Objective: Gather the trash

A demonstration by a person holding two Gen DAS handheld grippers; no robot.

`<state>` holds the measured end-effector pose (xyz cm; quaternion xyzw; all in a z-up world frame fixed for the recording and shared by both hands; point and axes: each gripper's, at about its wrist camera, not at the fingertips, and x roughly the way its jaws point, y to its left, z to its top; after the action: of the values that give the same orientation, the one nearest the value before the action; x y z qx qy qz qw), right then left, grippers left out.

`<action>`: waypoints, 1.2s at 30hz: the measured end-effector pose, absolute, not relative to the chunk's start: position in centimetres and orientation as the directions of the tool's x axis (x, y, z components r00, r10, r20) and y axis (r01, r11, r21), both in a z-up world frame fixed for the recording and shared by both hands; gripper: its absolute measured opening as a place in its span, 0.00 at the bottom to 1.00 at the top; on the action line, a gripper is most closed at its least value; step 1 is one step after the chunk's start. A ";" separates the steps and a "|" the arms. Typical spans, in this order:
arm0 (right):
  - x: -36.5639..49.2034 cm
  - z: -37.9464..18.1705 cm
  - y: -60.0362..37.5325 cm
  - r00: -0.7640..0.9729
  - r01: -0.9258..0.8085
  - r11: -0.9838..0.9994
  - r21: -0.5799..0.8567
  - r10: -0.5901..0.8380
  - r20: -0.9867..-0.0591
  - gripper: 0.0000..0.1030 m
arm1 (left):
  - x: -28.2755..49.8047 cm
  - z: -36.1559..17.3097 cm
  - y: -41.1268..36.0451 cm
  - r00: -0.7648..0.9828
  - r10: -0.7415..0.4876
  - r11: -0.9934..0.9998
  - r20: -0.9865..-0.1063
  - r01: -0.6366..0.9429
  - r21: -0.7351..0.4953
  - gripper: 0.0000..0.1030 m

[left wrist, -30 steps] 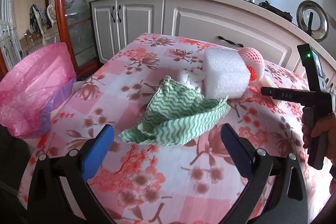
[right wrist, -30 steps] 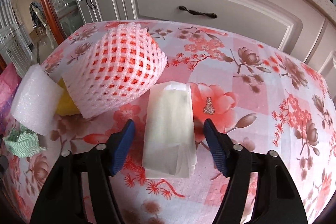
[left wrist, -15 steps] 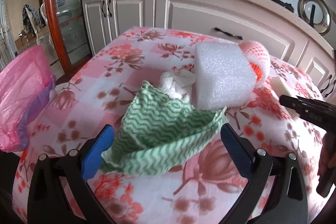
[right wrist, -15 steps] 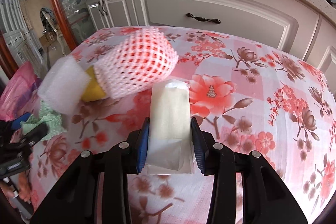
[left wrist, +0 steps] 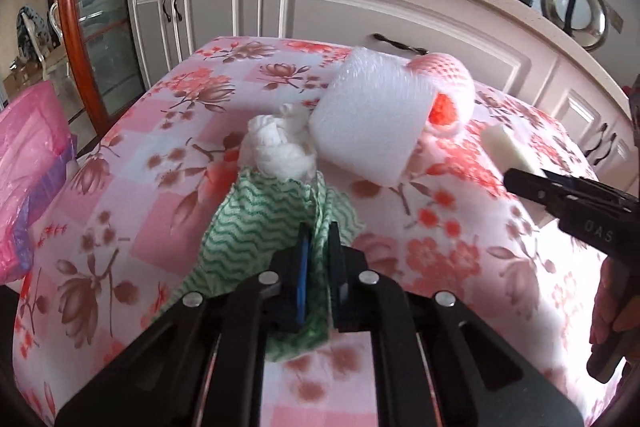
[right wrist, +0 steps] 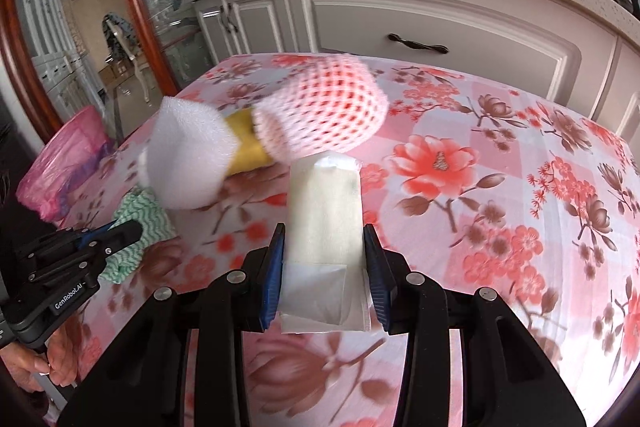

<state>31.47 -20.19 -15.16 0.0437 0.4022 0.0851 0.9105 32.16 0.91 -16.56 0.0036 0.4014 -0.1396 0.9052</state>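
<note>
Left wrist view: left hand-held gripper [left wrist: 318, 259] pinches green cloth [left wrist: 264, 219] tight (lift clear).
Right hand-held gripper [right wrist: 324, 267]: clamps white packet [right wrist: 324, 223]; carry toward pink bag [right wrist: 68, 163].

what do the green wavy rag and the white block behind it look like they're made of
The green wavy rag, pinched in the left gripper, looks like thin nonwoven wipe fabric: matte, soft, it crumples into loose folds. The white block looks like packing foam: a pearly, finely textured surface with rounded edges. Probably polyethylene foam, though the look alone cannot settle that.
</note>
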 end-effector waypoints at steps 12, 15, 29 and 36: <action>25.6 -14.0 -16.5 0.663 -0.246 0.961 0.122 0.259 -0.703 0.38 | 24.6 -15.0 1.3 0.667 -0.269 0.956 -0.695 0.275 -0.106 0.08; 24.5 -13.7 -16.1 0.665 -0.257 0.959 0.117 0.264 -0.698 0.38 | 22.9 -14.3 1.6 0.685 -0.269 0.955 -0.677 0.280 -0.096 0.08; 20.6 -11.3 -13.0 0.680 -0.354 0.931 0.088 0.321 -0.659 0.38 | 18.5 -11.6 3.5 0.750 -0.245 0.963 -0.614 0.263 -0.064 0.08; 19.9 -10.7 -11.4 0.677 -0.388 0.919 0.072 0.337 -0.654 0.38 | 16.5 -10.6 4.8 0.777 -0.234 0.967 -0.585 0.250 -0.054 0.08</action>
<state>19.85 -11.40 -10.72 -0.0365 0.3495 0.1982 0.9150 16.45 4.80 -10.61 0.0135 0.3086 -0.1284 0.9424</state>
